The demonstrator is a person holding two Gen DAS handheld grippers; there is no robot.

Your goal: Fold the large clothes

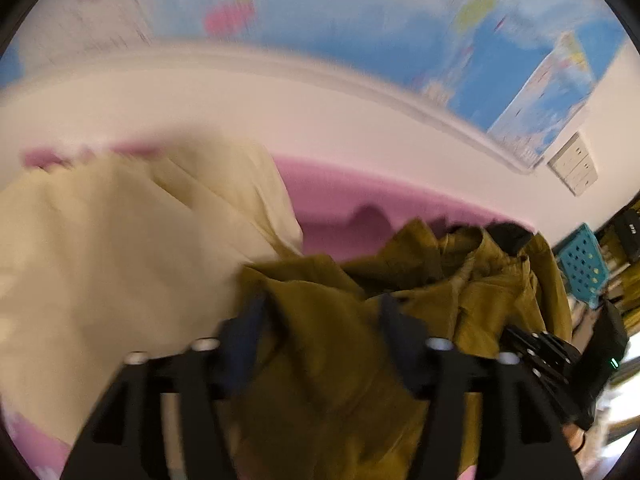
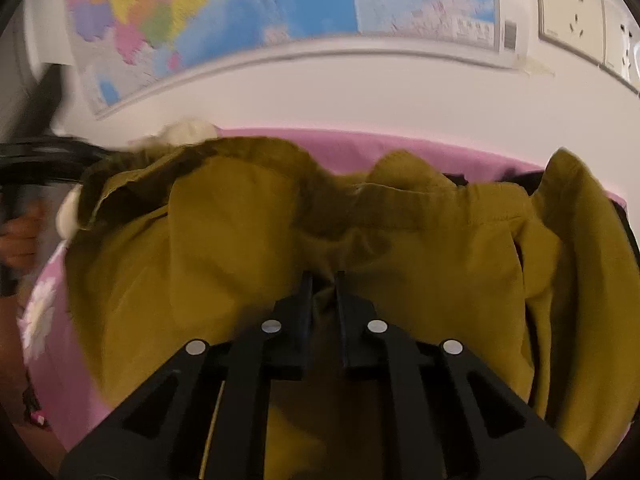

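An olive-mustard garment lies bunched on a pink bedsheet. My right gripper is shut on a fold of this garment, its two fingers close together with cloth pinched between them. In the left wrist view the same olive garment fills the gap between the fingers of my left gripper, which stand wide apart and blurred. The right gripper shows at the right of that view, at the garment's far side. A cream garment lies to the left of the olive one.
A white wall with a colourful map runs behind the bed, with power sockets at the right. A teal perforated crate stands at the far right. A hand holding the other gripper is at the left edge.
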